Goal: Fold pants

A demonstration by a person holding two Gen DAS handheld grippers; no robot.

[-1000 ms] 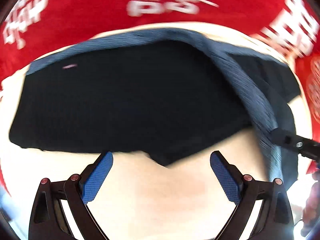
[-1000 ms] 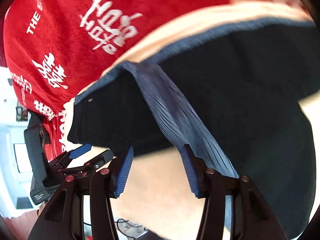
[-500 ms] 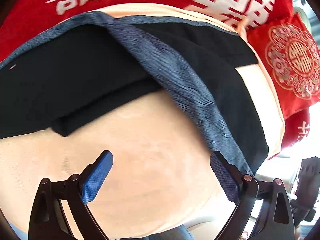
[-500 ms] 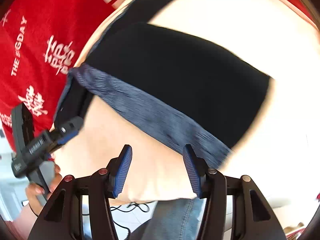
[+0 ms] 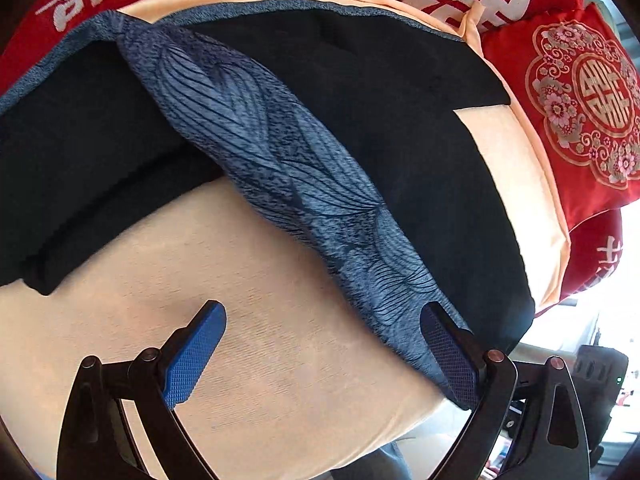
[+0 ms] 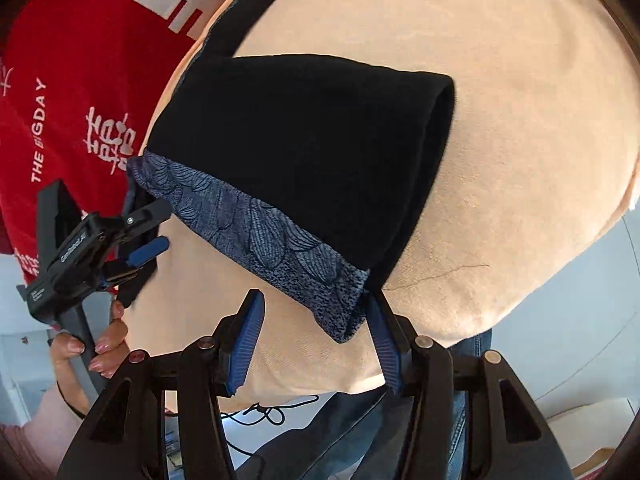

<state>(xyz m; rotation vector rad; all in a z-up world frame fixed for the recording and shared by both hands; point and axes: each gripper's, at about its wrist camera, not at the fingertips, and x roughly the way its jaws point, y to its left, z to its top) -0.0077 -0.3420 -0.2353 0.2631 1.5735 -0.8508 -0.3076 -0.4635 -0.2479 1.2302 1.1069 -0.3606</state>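
Peach cushion surface (image 5: 280, 360) fills the area under and ahead of both grippers; bare fabric lies directly between the left gripper's fingers.

Red cloth (image 6: 80, 80) lies beyond the cushion, up and to the left of the right gripper. White print on it reads "THE BIGDAY" running vertically, next to stylised white characters; larger blocky white characters show further up, only partly in frame. In the left wrist view, a red pillow (image 5: 580, 100) with a gold and floral round emblem sits ahead and to the right of the left gripper.

Black pants (image 6: 304, 152) lie folded on the cushion, ahead of both grippers. A blue band with a leaf-line pattern (image 5: 280, 152) runs diagonally along the near edge of the pants.

Left gripper (image 5: 324, 356): jaws spread wide, nothing between the pads; its right finger sits against the lower end of the patterned band, contact uncertain. Seen from the right wrist, a hand (image 6: 92, 344) carries it by the handle; small print on its body is too small to read.

Right gripper (image 6: 316, 340): jaws apart, released. The band's corner hangs just ahead of the fingers, near the right pad, not pinched.
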